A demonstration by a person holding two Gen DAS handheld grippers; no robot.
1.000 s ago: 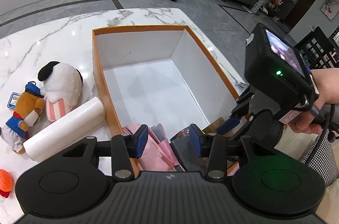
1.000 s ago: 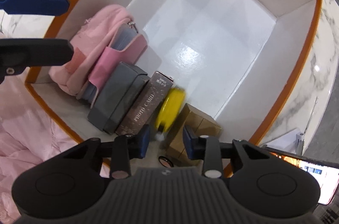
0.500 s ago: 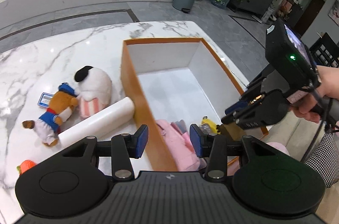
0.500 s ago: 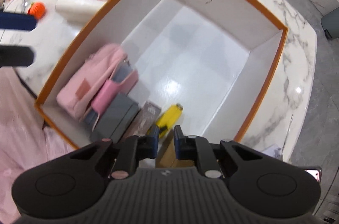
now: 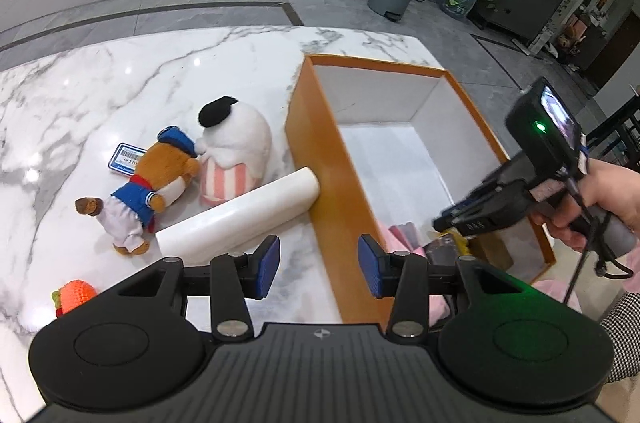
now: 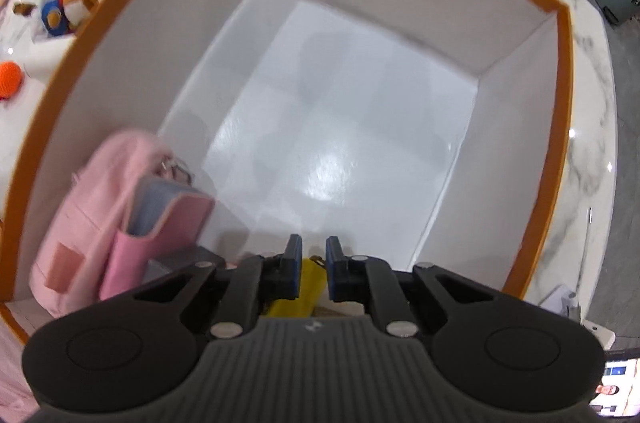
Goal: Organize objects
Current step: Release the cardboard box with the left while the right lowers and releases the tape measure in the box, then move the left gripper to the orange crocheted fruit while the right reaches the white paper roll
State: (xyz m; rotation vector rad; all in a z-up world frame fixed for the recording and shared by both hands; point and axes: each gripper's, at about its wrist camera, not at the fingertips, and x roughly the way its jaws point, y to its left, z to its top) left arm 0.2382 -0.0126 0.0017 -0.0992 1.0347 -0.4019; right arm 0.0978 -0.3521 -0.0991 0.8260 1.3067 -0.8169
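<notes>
An orange-rimmed white box (image 5: pixel 320 159) stands on the marble table. At its near end lie a pink bag (image 6: pixel 92 215), a grey case (image 6: pixel 180 263) and a yellow item (image 6: pixel 310 283). My right gripper (image 6: pixel 310 255) points straight down inside the box. Its jaws are closing to a thin slit, and the yellow item shows through the slit, under the tips, not clamped. My left gripper (image 5: pixel 318 265) hovers open and empty over the box's left wall. A white roll (image 5: pixel 240 219), a sailor bear (image 5: pixel 152 179) and a white plush (image 5: pixel 232 151) lie left of the box.
An orange knitted toy (image 5: pixel 74 297) and a blue tag (image 5: pixel 126 155) lie on the marble (image 5: pixel 100 83) further left. The far half of the box floor (image 6: pixel 340 103) is bare. A hand (image 5: pixel 608 191) holds the right gripper (image 5: pixel 440 223) over the box's near right corner.
The right jaws let the yellow item drop, then narrowed from a wide gap to a slit and sank lower in the box. The left gripper slid left, from over the box to its left wall.
</notes>
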